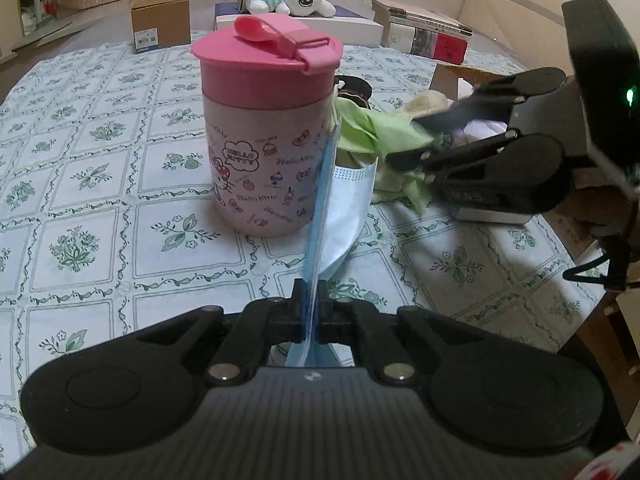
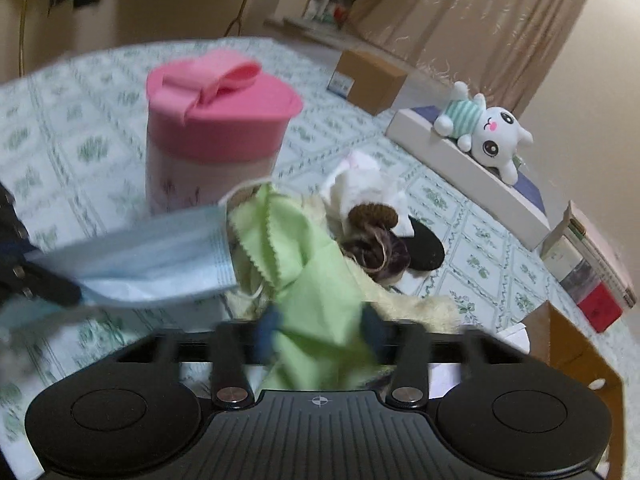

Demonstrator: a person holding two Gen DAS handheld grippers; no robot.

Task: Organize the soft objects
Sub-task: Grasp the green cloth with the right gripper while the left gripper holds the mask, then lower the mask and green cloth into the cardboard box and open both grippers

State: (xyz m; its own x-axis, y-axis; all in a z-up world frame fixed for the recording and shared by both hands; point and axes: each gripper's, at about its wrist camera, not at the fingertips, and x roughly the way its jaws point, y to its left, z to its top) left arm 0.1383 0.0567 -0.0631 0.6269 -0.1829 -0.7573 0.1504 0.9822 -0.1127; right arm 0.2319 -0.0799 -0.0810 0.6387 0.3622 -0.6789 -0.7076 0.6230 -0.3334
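The blue face mask [image 1: 344, 200] is pinched flat in the fully closed fingers of the left gripper [image 1: 310, 320] and hangs with its long axis running away from them toward the pink-lidded cup [image 1: 266, 136], its far end touching the green cloth [image 1: 376, 136]. That cloth, on the soft pile near the worktop's right edge, is pinched between the narrowed fingers of the right gripper [image 2: 320, 338] (blurry, but the pads look pressed on the fabric). Separating the two is judged the tricky bit, since an ear loop seems draped over the cloth.
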